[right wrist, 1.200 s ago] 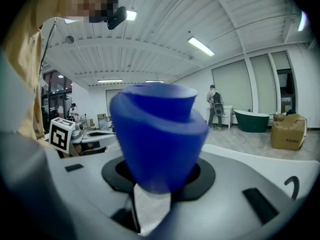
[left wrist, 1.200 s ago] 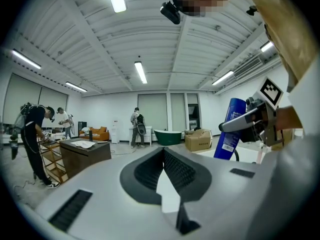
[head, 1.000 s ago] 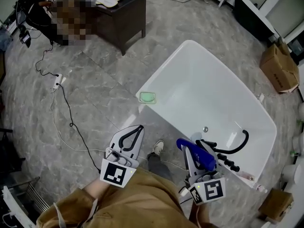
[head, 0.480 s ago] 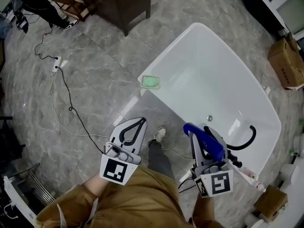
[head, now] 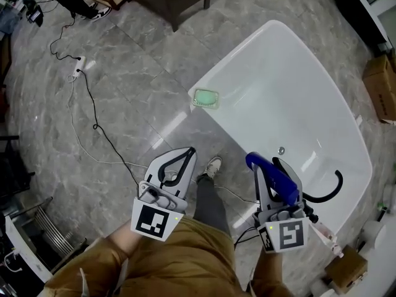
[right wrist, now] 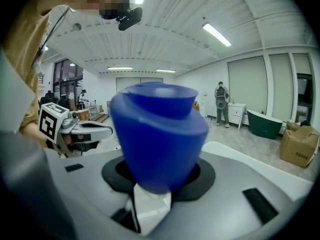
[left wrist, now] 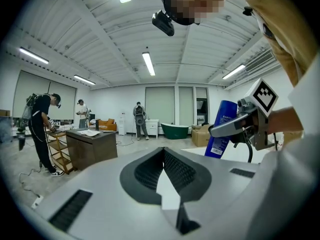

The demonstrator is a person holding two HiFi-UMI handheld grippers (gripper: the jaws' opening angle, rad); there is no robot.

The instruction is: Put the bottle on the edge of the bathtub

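Blue bottle (head: pixel 279 185) in right tongs (head: pixel 270 167)

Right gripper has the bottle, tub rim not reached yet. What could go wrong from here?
1. The tub rim looks narrow and rounded. The tall bottle in the right gripper may tip off it on release.
2. The soap dish already sits on the rim, so placing the bottle near it may knock it.
3. The black hose lies close to the right gripper and might snag.
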